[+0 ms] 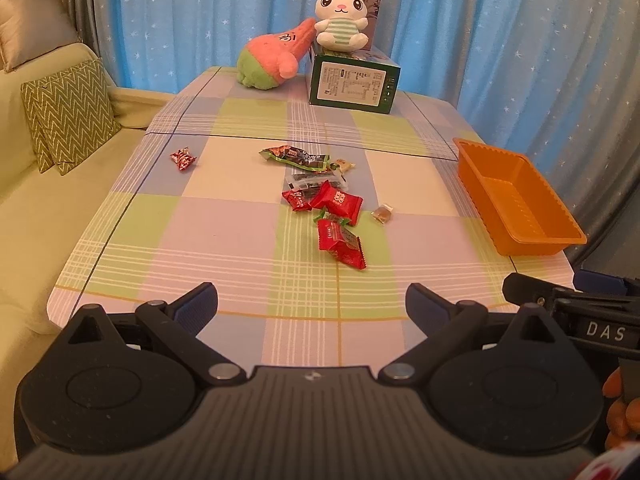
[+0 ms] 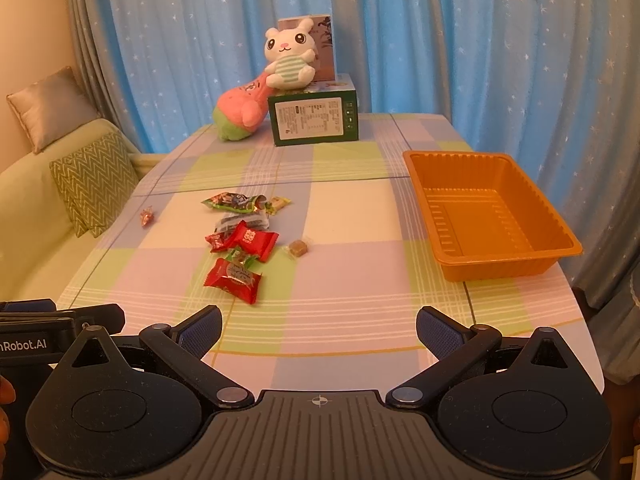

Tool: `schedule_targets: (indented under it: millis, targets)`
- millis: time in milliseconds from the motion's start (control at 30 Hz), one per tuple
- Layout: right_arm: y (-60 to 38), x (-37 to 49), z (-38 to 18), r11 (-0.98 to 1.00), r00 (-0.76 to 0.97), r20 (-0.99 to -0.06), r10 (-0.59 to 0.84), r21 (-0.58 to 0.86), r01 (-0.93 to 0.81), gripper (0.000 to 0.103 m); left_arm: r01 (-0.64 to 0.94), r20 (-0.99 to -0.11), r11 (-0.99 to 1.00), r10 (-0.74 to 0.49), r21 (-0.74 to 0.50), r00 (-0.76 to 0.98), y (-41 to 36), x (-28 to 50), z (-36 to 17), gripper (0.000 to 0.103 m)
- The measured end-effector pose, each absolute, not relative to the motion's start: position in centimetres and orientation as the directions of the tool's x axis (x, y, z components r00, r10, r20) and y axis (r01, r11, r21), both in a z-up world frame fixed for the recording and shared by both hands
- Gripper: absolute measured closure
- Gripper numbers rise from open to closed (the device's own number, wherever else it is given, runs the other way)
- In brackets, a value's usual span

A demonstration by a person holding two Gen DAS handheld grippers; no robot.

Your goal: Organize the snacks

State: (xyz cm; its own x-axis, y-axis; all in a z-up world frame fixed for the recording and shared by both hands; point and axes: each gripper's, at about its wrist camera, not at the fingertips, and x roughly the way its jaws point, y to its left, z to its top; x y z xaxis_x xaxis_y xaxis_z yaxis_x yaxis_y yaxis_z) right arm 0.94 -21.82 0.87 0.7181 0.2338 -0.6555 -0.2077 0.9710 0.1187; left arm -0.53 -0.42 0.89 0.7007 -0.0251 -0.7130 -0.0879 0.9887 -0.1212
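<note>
Both grippers hang above the near edge of the tabletop [image 1: 224,236], and each one is spread wide with nothing between its fingers: the left gripper [image 1: 311,304] and the right gripper [image 2: 319,326]. The snacks [image 1: 320,188] lie in a loose pile near the middle of the checked cloth; among them are red packets [image 2: 234,276], a long green packet [image 2: 234,202] and a dark packet under them. A small brown candy [image 2: 297,249] lies just beside the pile on the right, and one red candy [image 1: 183,159] lies well apart on the left. The orange tray [image 2: 516,270] stands at the right side of the tabletop, with no snack in it. At the far end a green box [image 1: 352,86] carries a white rabbit toy [image 1: 341,16], and a pink and green plush [image 1: 272,60] leans against the box
</note>
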Motion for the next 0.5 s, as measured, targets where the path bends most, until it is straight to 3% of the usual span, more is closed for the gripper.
schedule_targets:
  millis: [500]
  targets:
    - [-22.03, 0.85, 0.71, 0.972, 0.718, -0.656, 0.231, 0.117, -0.206, 0.000, -0.084, -0.708, 0.988, -0.032, -0.129, 0.706, -0.36, -0.70, 1.16, 0.003]
